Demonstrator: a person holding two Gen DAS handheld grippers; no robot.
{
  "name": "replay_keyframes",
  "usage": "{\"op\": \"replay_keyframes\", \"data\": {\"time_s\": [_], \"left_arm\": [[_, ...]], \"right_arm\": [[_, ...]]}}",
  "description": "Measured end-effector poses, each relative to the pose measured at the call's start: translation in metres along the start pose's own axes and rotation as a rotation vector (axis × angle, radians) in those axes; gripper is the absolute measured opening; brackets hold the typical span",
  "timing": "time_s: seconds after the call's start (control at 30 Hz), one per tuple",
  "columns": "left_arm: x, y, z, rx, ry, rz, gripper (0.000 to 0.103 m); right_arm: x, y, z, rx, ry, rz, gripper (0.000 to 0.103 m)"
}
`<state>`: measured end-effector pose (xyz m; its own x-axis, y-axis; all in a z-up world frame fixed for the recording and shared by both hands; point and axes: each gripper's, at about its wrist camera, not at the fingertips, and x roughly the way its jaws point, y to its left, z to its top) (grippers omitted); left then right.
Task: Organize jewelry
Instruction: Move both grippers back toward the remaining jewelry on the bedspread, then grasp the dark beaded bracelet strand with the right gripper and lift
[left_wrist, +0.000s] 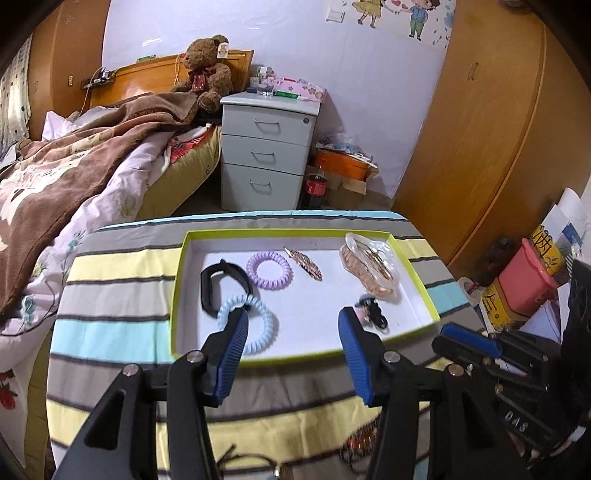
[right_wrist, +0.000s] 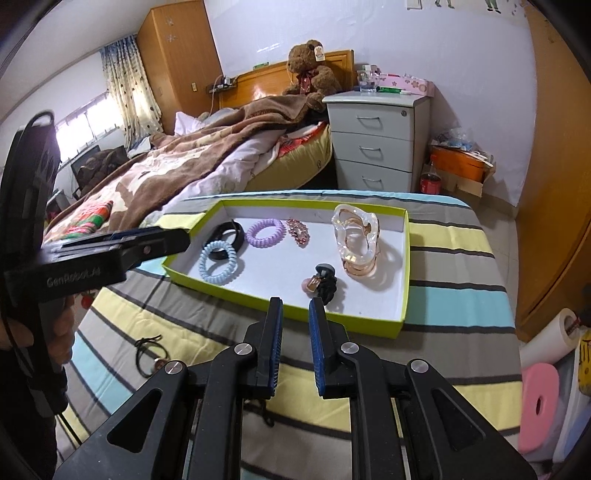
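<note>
A shallow white tray with a lime-green rim (right_wrist: 404, 236) sits on the striped tabletop (right_wrist: 450, 254), holding the light-blue coiled hair tie (right_wrist: 218, 266) at its near left. Left gripper (left_wrist: 293, 319) jaws stand apart, empty; right gripper (right_wrist: 295, 308) jaws narrow, seemingly empty.

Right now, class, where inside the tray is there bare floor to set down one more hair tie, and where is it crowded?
Free: the tray's near right corner, in front of the clear claw clip, and the middle floor between the blue coil tie and black hair tie. Crowded: the far left, where black band, blue and purple coil tie bunch together.
</note>
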<state>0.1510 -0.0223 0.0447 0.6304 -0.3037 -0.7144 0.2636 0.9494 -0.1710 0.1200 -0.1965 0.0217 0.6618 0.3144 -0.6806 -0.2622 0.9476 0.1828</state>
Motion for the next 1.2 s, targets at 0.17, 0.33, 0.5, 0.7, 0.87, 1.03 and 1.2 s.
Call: {"op": "replay_keyframes", "data": {"time_s": [0.17, 0.33, 0.5, 0.7, 0.87, 1.03, 1.2], "left_arm": [[-0.023, 0.01, -0.018, -0.026, -0.021, 0.013, 0.056], [-0.042, 0.022, -0.036, -0.053, -0.044, 0.037, 0.059], [-0.051, 0.032, -0.056, -0.081, -0.046, 0.045, 0.061], [-0.055, 0.049, -0.082, -0.128, -0.029, 0.054, 0.062], [-0.055, 0.061, -0.099, -0.158, -0.011, 0.06, 0.062], [-0.057, 0.074, -0.11, -0.178, -0.001, 0.075, 0.062], [-0.058, 0.081, -0.116, -0.197, 0.001, 0.074, 0.063]], "right_arm": [[-0.011, 0.003, -0.009, 0.008, -0.01, 0.017, 0.016], [-0.011, 0.01, -0.024, -0.003, 0.012, 0.036, 0.036], [-0.003, 0.013, -0.036, 0.011, 0.038, 0.045, 0.036], [0.015, 0.019, -0.048, 0.019, 0.09, 0.053, 0.036], [0.029, 0.025, -0.055, 0.016, 0.13, 0.056, 0.036], [0.04, 0.027, -0.058, 0.027, 0.149, 0.031, 0.036], [0.046, 0.036, -0.06, -0.007, 0.16, 0.018, 0.037]]}}
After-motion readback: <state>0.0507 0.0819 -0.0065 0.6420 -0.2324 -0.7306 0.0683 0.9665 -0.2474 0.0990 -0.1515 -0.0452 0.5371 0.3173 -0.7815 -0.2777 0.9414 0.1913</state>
